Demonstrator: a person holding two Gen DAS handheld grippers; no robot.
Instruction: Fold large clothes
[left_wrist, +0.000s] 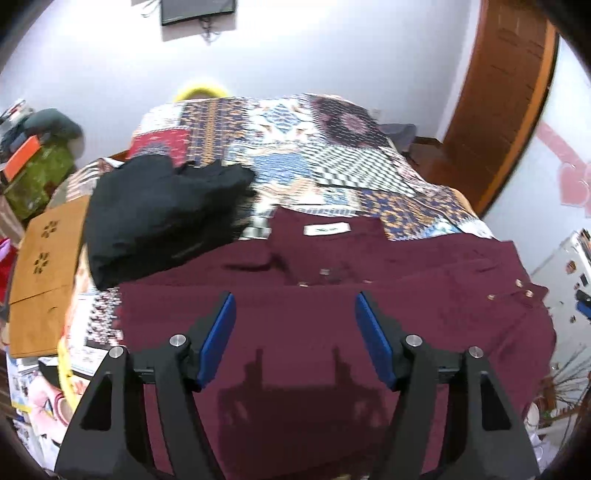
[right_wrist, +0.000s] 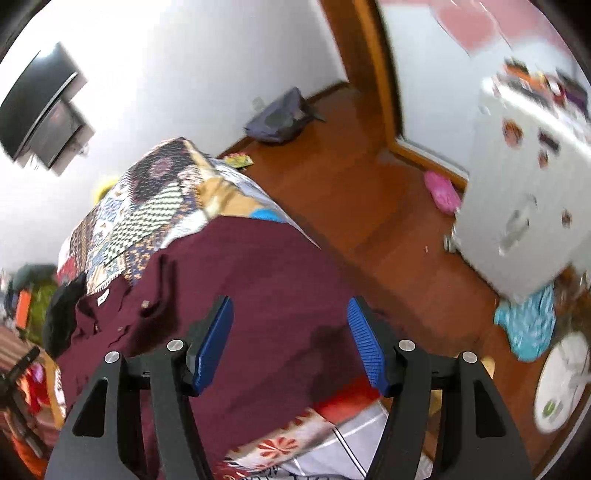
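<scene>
Left gripper (left_wrist: 295, 314) spread, nothing between its blue pads, above one maroon shirt (left_wrist: 332, 332) lying flat across the near part of the patchwork bedspread (left_wrist: 314, 147); right gripper (right_wrist: 290, 317) spread too, empty, over the same shirt's edge by the bed side. One black garment (left_wrist: 159, 214) is heaped at the shirt's far left corner, overlapping it. Around: one wooden board (left_wrist: 44, 266) left, wooden door (left_wrist: 506, 92), white fridge (right_wrist: 517, 184), one pink slipper (right_wrist: 441, 192) on the floor.

Both wrist views above maroon shirt (left_wrist: 303, 332)
</scene>
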